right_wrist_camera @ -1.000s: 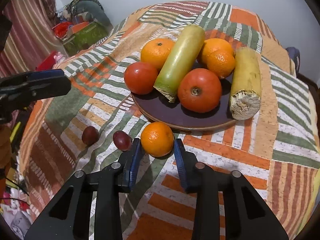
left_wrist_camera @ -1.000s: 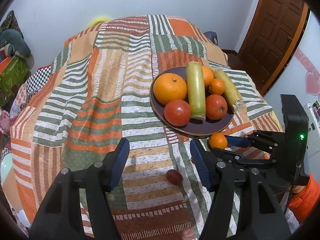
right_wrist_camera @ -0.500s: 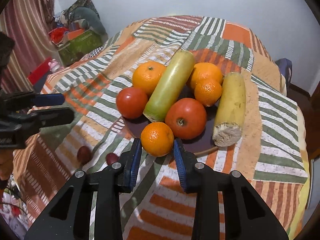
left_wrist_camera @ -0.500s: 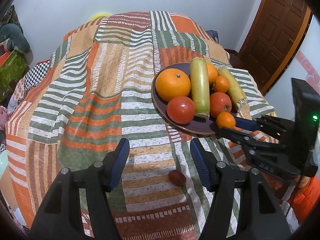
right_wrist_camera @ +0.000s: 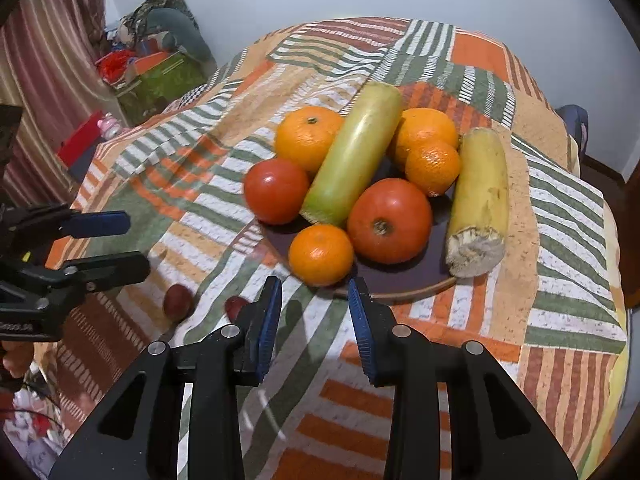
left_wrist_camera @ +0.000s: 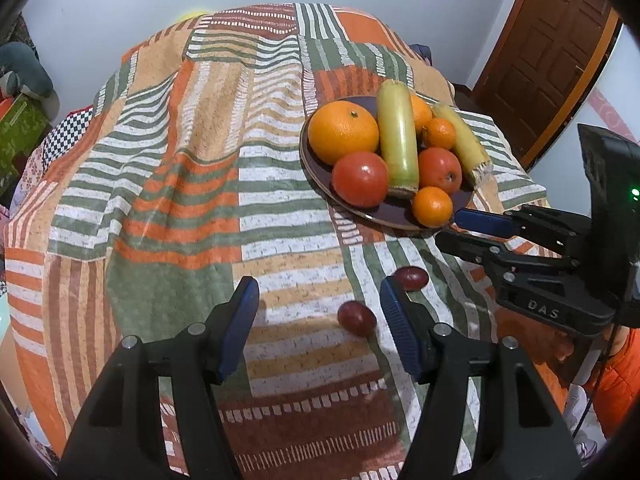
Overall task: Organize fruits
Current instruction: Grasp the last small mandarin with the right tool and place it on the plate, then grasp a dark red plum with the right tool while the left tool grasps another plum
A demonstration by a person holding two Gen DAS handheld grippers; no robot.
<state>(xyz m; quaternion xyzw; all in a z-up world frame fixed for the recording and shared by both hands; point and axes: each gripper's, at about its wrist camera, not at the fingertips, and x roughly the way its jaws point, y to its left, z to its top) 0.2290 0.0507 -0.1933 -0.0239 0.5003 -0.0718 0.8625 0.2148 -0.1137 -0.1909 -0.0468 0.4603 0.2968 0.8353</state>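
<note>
A dark plate (left_wrist_camera: pixel 384 216) (right_wrist_camera: pixel 404 292) on the patchwork cloth holds oranges, two tomatoes, a green marrow (right_wrist_camera: pixel 352 156) and a yellow one. A small mandarin (right_wrist_camera: pixel 320 254) (left_wrist_camera: pixel 432 207) lies on the plate's near rim. My right gripper (right_wrist_camera: pixel 314 304) is open and empty just in front of the mandarin; it also shows in the left wrist view (left_wrist_camera: pixel 468 228). Two dark red grapes (left_wrist_camera: pixel 356 318) (left_wrist_camera: pixel 410 278) lie on the cloth; they also show in the right wrist view (right_wrist_camera: pixel 178 300) (right_wrist_camera: pixel 236 306). My left gripper (left_wrist_camera: pixel 316 304) is open and empty above the nearer grape.
The cloth-covered table (left_wrist_camera: pixel 180 200) drops off at its edges. A wooden door (left_wrist_camera: pixel 548 52) stands at the right. Boxes and bags (right_wrist_camera: pixel 156 72) pile up by the wall and curtain at the left.
My right gripper carried the small mandarin from the cloth onto the plate's rim, opened and drew back a little. My left gripper moved forward over the grapes.
</note>
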